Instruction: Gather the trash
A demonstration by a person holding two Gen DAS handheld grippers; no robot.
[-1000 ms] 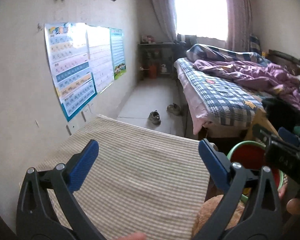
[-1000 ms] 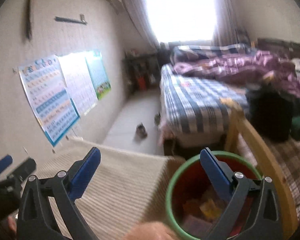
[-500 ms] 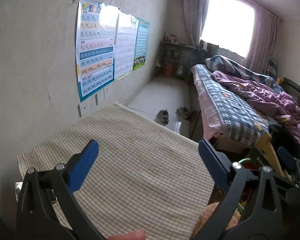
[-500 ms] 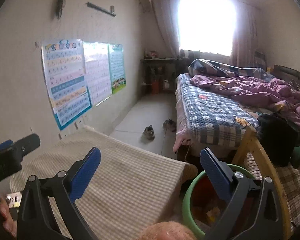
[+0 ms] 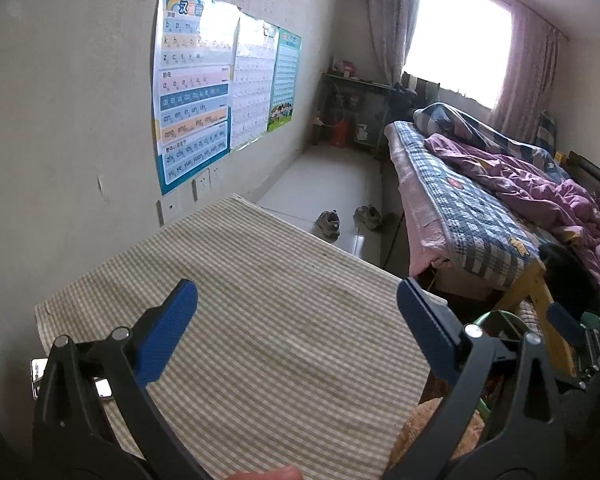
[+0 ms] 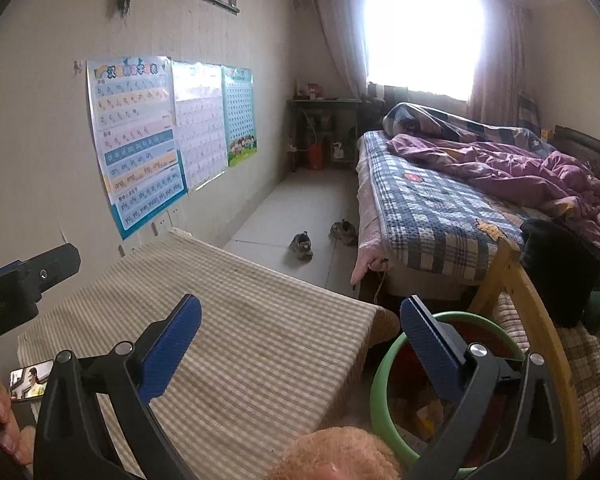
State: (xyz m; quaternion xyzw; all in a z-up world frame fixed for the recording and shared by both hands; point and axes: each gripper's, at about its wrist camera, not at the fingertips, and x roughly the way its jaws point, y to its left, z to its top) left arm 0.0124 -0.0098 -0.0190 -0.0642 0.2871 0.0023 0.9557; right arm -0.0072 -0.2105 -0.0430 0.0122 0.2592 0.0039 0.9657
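Observation:
A green-rimmed bin [image 6: 384, 364] with a red inside stands beside the table's right edge and holds several scraps of trash [image 6: 420, 416]. Its rim also shows in the left wrist view [image 5: 500, 316]. My left gripper [image 5: 295, 312] is open and empty above the striped tablecloth [image 5: 267, 320]. My right gripper [image 6: 300, 320] is open and empty, above the table's right edge and the bin. No trash shows on the tablecloth [image 6: 239, 320].
A phone [image 6: 29, 378] lies at the table's left edge. A wooden chair [image 6: 540, 320] stands right of the bin, with a black bag [image 6: 556, 272] behind it. A bed [image 6: 440, 200] lies beyond. Two shoes [image 6: 302, 244] are on the floor. Posters [image 6: 139, 136] hang on the left wall.
Both grippers have risen and pulled back from the bin. The views now take in more of the tablecloth and wall. Both stay open.

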